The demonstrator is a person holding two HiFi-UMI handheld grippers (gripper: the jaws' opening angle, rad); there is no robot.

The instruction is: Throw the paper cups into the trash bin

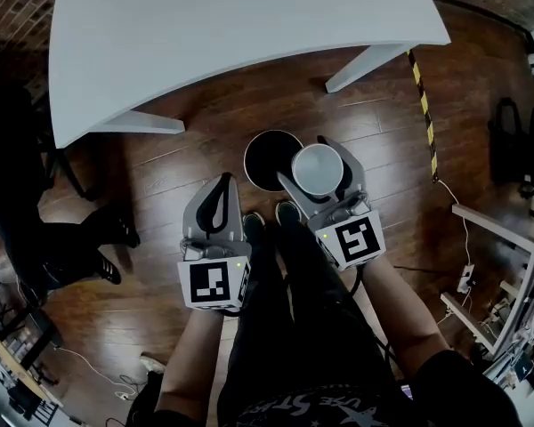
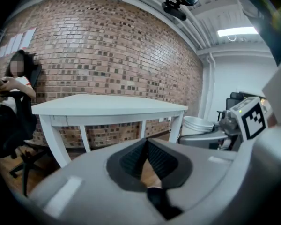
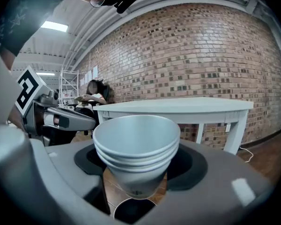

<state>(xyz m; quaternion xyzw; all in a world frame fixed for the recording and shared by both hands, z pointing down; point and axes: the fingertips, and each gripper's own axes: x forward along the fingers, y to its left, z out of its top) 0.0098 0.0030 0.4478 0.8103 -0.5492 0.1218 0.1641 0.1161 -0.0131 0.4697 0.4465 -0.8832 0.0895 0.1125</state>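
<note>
A nested stack of white paper cups (image 1: 318, 169) (image 3: 136, 144) sits upright between the jaws of my right gripper (image 1: 313, 172) (image 3: 136, 165), which is shut on it. The stack hangs over the right rim of the round trash bin (image 1: 269, 160), whose white rim shows beneath the cups (image 3: 131, 209). My left gripper (image 1: 221, 187) (image 2: 146, 143) is to the left of the bin, its ribbed pads meeting at the tips with nothing between them. From the left gripper view the cups (image 2: 196, 124) and the right gripper's marker cube (image 2: 251, 118) appear at the right.
A white table (image 1: 249, 25) (image 2: 107, 108) (image 3: 178, 108) stands just beyond the bin on the wooden floor, against a brick wall. A person sits on a chair at the left (image 1: 36, 229) (image 2: 14, 88). Shelving and cables (image 1: 498, 265) line the right side. My shoes (image 1: 267, 221) are near the bin.
</note>
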